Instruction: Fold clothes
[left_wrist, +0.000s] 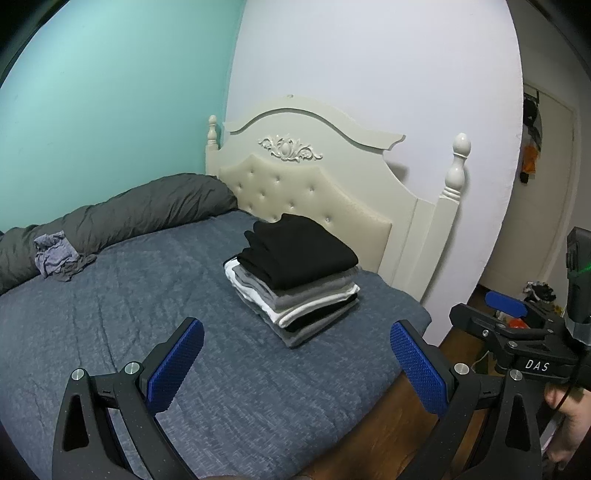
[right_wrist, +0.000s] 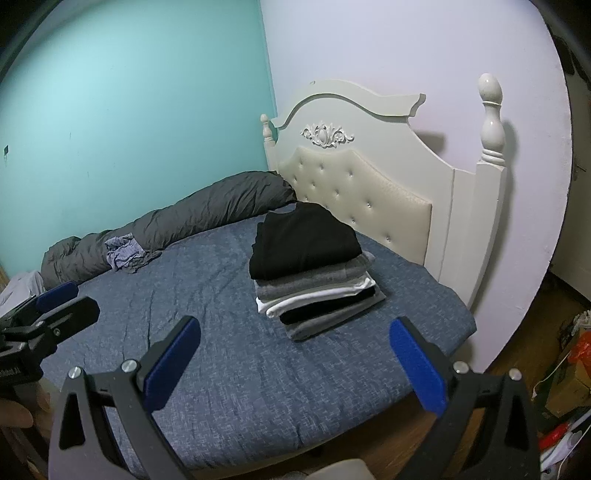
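Bed fills most of both views, covered in a blue-grey quilt, its cream headboard against the pale wall. A long dark grey duvet roll lies along the far edge by the teal wall, running from the headboard corner out toward the foot. Stack of folded clothes sits on the quilt near the headboard, on the side nearest the floor edge; black garment on top, then grey, white, black and grey layers. The stack's long axis runs roughly along the headboard, folded edges facing the cameras. A crumpled bluish-grey garment rests against the duvet roll, well apart from the stack, unfolded. Open quilt lies between the grippers and both items. Left gripper hovers over the near quilt, fingers spread wide, empty. Right gripper likewise spread wide, nothing between the pads. Clutter on the wood floor at right, too blurred to identify.
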